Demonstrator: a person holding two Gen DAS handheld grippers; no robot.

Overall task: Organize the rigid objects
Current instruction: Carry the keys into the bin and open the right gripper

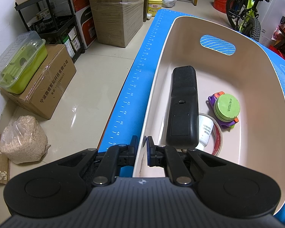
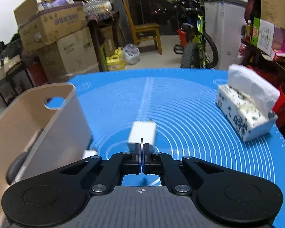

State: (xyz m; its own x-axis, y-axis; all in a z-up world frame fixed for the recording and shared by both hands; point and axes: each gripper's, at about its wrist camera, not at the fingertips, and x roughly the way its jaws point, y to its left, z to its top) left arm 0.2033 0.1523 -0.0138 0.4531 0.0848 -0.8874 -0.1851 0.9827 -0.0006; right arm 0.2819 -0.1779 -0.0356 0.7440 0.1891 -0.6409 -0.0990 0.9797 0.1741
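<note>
Bin (image 1: 260, 79) on the blue mat (image 2: 190, 104) already holds a black remote (image 1: 182, 106), tape roll (image 1: 217, 138), white bottle (image 1: 205, 131) and green-capped toy (image 1: 226, 107); left gripper (image 1: 142, 148) pinches its near wall. White charger (image 2: 142, 135) is not binned yet: it sits on the mat just ahead of the right gripper (image 2: 142, 148), whose jaws look pressed together, apparently on nothing.

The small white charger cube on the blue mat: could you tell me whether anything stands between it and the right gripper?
Nothing visible does. The small white charger cube lies on the blue silicone mat directly ahead of the right gripper, whose jaws are shut. The beige plastic bin stands off to the left.
</note>
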